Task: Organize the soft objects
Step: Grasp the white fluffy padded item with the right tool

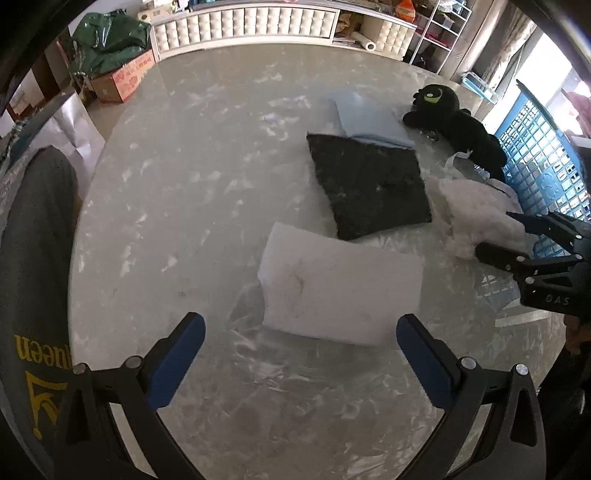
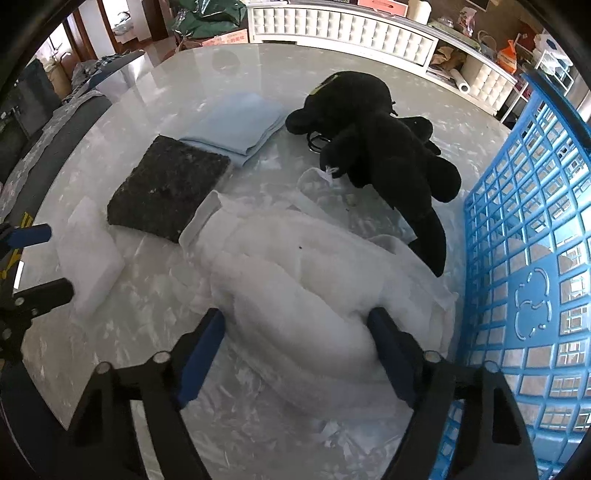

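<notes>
My right gripper (image 2: 295, 332) points down over a white wad of stuffing in a clear plastic bag (image 2: 288, 273). The soft mass fills its jaws, and the right pad is sunk into it. A black plush toy (image 2: 384, 147) lies just beyond, beside a dark sponge pad (image 2: 166, 188) and a folded light-blue cloth (image 2: 236, 125). My left gripper (image 1: 301, 354) hangs open above the near edge of a white foam block (image 1: 340, 284), with nothing between its fingers. The left wrist view also shows the right gripper (image 1: 506, 238) at the stuffing (image 1: 476, 218).
Everything lies on a round marble table (image 1: 177, 192). A blue plastic basket (image 2: 524, 221) stands at the table's right side, close to the stuffing. A grey chair back (image 1: 33, 258) rises at the left edge. A white cabinet (image 1: 243, 26) and boxes stand behind.
</notes>
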A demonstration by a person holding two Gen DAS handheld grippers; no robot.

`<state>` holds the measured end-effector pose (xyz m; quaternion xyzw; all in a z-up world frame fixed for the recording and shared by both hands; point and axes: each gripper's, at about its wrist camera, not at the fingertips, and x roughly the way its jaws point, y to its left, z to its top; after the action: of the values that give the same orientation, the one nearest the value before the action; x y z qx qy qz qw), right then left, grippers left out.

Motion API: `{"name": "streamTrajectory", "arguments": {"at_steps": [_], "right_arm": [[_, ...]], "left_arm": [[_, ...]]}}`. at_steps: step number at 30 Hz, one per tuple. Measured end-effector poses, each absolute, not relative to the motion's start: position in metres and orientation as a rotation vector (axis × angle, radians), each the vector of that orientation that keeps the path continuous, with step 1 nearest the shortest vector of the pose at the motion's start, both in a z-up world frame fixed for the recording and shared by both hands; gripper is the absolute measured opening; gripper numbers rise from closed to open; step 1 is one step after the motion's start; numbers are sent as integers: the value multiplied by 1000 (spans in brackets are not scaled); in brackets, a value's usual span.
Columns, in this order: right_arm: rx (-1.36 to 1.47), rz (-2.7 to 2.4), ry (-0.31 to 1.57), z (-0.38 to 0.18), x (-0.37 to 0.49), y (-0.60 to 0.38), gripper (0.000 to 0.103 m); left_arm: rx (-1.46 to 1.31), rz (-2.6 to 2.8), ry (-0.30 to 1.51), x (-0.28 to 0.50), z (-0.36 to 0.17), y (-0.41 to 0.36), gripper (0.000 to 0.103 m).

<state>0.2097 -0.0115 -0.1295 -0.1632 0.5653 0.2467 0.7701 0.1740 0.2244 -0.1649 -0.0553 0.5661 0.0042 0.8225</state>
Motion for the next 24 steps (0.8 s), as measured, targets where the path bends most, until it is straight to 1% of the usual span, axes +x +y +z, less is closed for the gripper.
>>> {"name": "streamTrajectory", "arguments": {"at_steps": [1, 2, 3, 4, 11, 13, 16, 24], "right_arm": [[-356, 538, 1222, -128, 206, -14, 64], [-357, 540, 1219, -126, 204, -11, 60], [-358, 543, 1216, -126, 204, -12, 53], [-360, 545, 1213, -125, 203, -12, 49], [-369, 555, 1199, -123, 200, -10, 40], [-368, 552, 1199, -122, 202, -8, 34], [-365, 554, 1200, -122, 201, -12, 32], [-363, 557, 1201, -122, 200, -13, 32]], "left_arm": [[-126, 5, 1209, 175, -167, 226, 103], [-131, 2, 1212, 175, -169, 227, 103], [-131, 0, 1217, 176, -171, 228, 103], [-129, -1, 1216, 176, -171, 229, 103], [-131, -57, 1222, 183, -168, 241, 103], [-105, -73, 1234, 186, -168, 240, 103], [-115, -90, 1240, 192, -170, 241, 103], [-92, -85, 1244, 202, -168, 252, 103]]}}
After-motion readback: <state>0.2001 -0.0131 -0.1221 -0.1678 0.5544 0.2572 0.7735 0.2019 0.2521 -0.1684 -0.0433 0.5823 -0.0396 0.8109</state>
